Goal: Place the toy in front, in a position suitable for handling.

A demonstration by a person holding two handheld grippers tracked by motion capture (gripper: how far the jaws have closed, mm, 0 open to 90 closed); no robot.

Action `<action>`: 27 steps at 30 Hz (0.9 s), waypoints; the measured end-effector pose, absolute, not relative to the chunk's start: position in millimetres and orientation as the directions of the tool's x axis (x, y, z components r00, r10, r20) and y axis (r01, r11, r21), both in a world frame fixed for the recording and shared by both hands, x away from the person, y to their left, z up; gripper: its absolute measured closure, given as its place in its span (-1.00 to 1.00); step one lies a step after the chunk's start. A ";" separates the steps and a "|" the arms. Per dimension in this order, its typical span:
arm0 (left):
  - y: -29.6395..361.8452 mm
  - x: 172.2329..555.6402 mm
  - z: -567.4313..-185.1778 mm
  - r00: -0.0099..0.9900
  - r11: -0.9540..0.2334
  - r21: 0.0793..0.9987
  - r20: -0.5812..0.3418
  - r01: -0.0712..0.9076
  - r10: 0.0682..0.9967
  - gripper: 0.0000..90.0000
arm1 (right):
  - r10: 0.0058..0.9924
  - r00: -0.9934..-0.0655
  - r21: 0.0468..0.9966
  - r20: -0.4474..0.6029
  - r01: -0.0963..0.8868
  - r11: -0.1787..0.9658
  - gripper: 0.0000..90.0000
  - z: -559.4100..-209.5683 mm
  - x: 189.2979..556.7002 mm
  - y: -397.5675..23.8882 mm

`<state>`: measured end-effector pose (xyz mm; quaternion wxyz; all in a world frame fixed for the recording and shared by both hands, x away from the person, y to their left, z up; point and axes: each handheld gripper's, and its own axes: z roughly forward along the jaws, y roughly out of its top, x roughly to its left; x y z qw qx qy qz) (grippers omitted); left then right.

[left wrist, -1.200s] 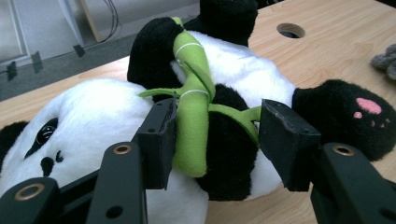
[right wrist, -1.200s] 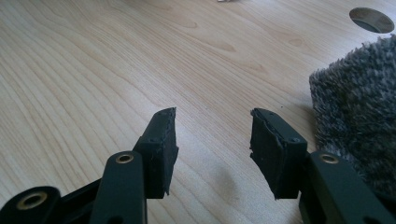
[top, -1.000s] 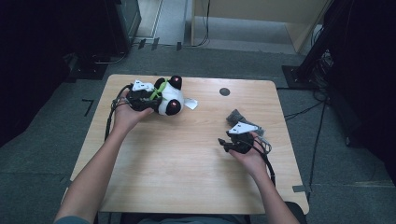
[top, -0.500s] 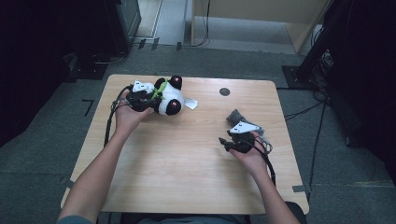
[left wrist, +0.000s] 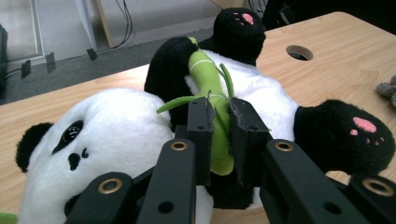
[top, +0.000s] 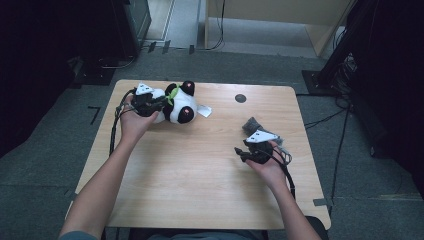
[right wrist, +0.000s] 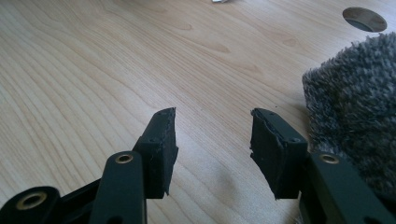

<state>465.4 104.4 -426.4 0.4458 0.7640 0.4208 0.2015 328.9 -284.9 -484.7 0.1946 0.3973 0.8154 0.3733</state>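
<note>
At the far left of the wooden surface [top: 200,170] a plush panda [top: 176,106] lies on its back, head toward the left edge and its black feet with pink soles toward the right. The left gripper [top: 159,103] reaches over it from the left, and in the left gripper view its jaws have just been closing and now pinch the green bamboo stalk [left wrist: 211,93] sewn across the panda's white belly; the stalk runs up between the two pads, with thin green leaves spreading just above them. The panda's white head, with a black ear and eye patch, sits at the lower left of that view, and one black foot lies to the right of the jaws. A small white tag [top: 204,110] lies on the wood just beside the panda's right side. Farther right, near the far edge, is a round dark hole [top: 240,98] in the surface.

On the right side of the surface the right gripper [top: 241,153] rests in the person's hand, well apart from the panda. Its jaws stand partly apart with nothing between them, bare wood showing through the gap. A grey fuzzy cloth [right wrist: 355,107] lies just beside them on the right.
</note>
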 end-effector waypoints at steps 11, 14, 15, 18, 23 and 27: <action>99.0 473.2 -436.0 0.604 -0.226 0.850 -0.128 0.475 0.787 0.22 | 0.790 -0.612 0.761 -0.022 0.502 0.410 0.14 -484.9 328.7 -284.0; 91.9 473.7 -443.5 0.619 -0.289 0.832 -0.080 0.473 0.782 0.01 | 0.789 -0.614 0.761 -0.022 0.502 0.411 0.14 -485.3 329.1 -283.9; 90.1 473.9 -445.2 0.616 -0.309 0.833 -0.047 0.458 0.787 0.01 | 0.789 -0.614 0.761 -0.022 0.502 0.412 0.14 -485.4 329.1 -283.8; 90.0 475.2 -444.3 0.586 -0.301 0.832 -0.035 0.466 0.810 0.32 | 0.789 -0.614 0.761 -0.022 0.502 0.412 0.14 -484.7 328.5 -283.5; 88.5 473.1 -442.8 0.589 -0.328 0.828 -0.002 0.455 0.808 0.51 | 0.790 -0.612 0.761 -0.025 0.501 0.412 0.14 -484.8 328.6 -284.0; 89.1 470.2 -437.4 0.587 -0.335 0.830 0.011 0.446 0.809 0.58 | 0.793 -0.609 0.763 -0.024 0.501 0.408 0.14 -484.2 328.6 -284.8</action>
